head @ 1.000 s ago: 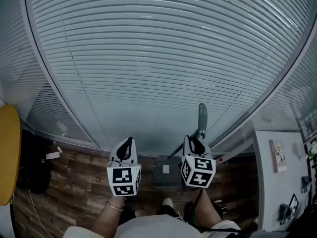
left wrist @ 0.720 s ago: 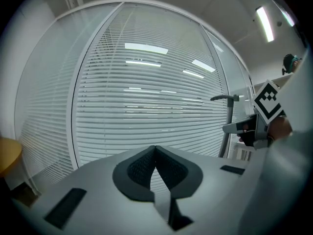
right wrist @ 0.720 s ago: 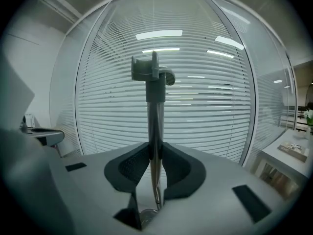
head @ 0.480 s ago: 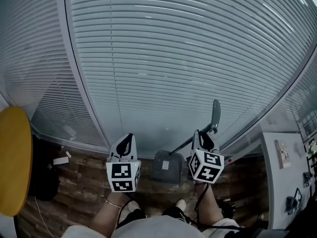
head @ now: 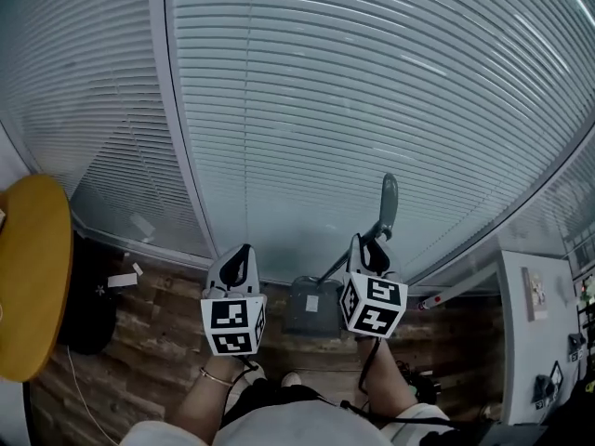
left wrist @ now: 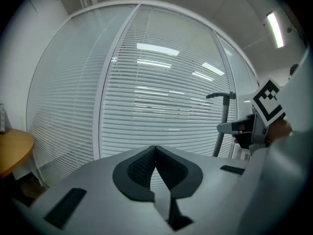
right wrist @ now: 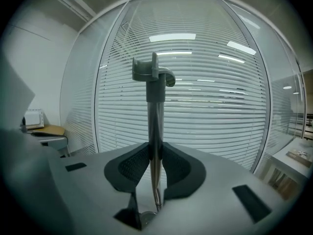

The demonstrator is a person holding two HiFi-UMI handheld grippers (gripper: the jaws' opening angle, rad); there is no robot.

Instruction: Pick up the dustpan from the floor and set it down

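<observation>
The grey dustpan (head: 311, 307) hangs low between my two grippers over the wood floor, and I cannot tell whether it touches the floor. Its long handle (head: 383, 214) slants up to the right, ending in a grip (right wrist: 152, 72). My right gripper (head: 370, 249) is shut on that handle (right wrist: 155, 116), with the pole pinched upright between the dark pads (right wrist: 131, 166). The left gripper (head: 237, 266) sits level beside it, shut and empty, its tips meeting (left wrist: 155, 149). In the left gripper view the handle (left wrist: 224, 124) and the right gripper (left wrist: 244, 129) show at the right.
A glass wall with horizontal blinds (head: 372, 91) and a pale frame post (head: 181, 128) fills the front. At the left stands a round yellow table (head: 33, 277), with a black bag (head: 88, 295) below it. A white desk (head: 535, 342) lies at the right, and my shoes (head: 279, 379) show below.
Both grippers and the dustpan have travelled left along the glass wall. The frame post and yellow table have slid right in the head view. The right gripper's hold on the handle is unchanged.
</observation>
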